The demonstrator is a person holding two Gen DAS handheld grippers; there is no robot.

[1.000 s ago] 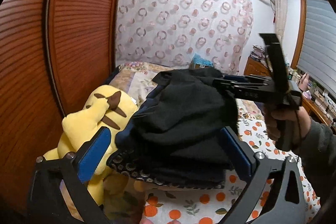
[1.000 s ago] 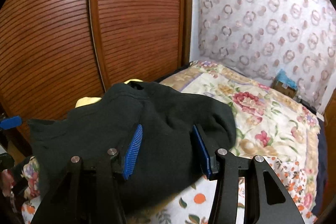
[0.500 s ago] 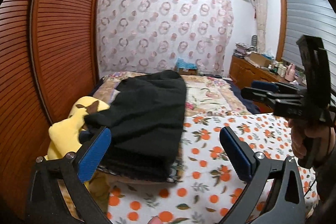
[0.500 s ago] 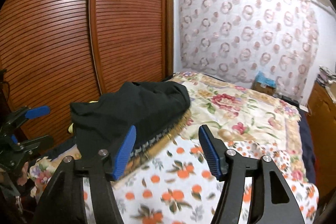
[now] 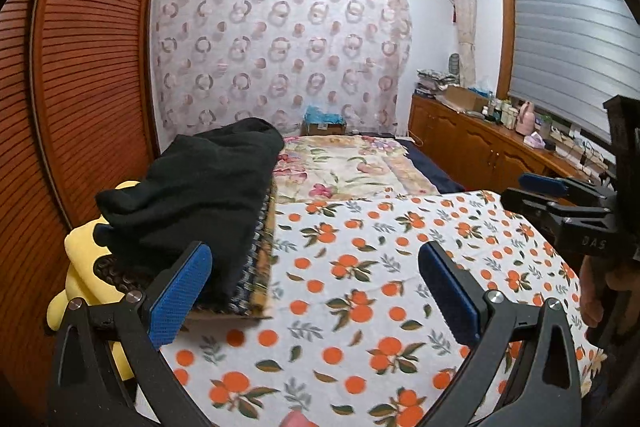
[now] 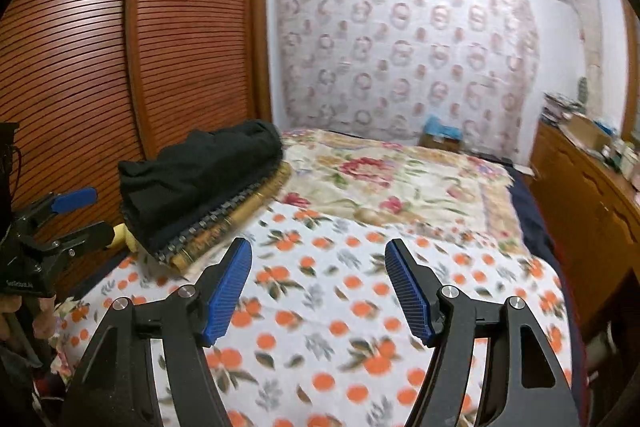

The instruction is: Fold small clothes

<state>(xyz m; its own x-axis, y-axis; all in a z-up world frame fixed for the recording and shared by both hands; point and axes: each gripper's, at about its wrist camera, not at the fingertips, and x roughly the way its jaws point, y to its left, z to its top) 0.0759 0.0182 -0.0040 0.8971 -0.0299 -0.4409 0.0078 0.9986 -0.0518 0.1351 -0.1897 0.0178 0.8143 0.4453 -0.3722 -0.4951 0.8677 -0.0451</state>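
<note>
A folded black garment [image 5: 200, 187] lies on top of a stack of folded patterned clothes [image 5: 260, 267] at the left side of the bed, also seen in the right wrist view [image 6: 200, 179]. My left gripper [image 5: 314, 267] is open and empty, its left finger just in front of the stack. My right gripper [image 6: 319, 259] hovers over the orange-print sheet [image 6: 340, 307], to the right of the stack. Its jaws are opening with nothing between them. Each gripper shows in the other's view: the right gripper [image 5: 516, 189] at the right edge, the left gripper [image 6: 102, 211] at the left edge.
A yellow plush toy [image 5: 80, 251] sits under the stack's left edge, against the slatted wooden wardrobe doors [image 5: 80, 67]. A floral quilt [image 5: 340, 163] covers the far half of the bed. A cluttered wooden sideboard [image 5: 480, 147] runs along the right wall.
The right gripper let go of the black garment and opened wider. Both grippers drew back and to the right, away from the stack, where the garment now rests.
</note>
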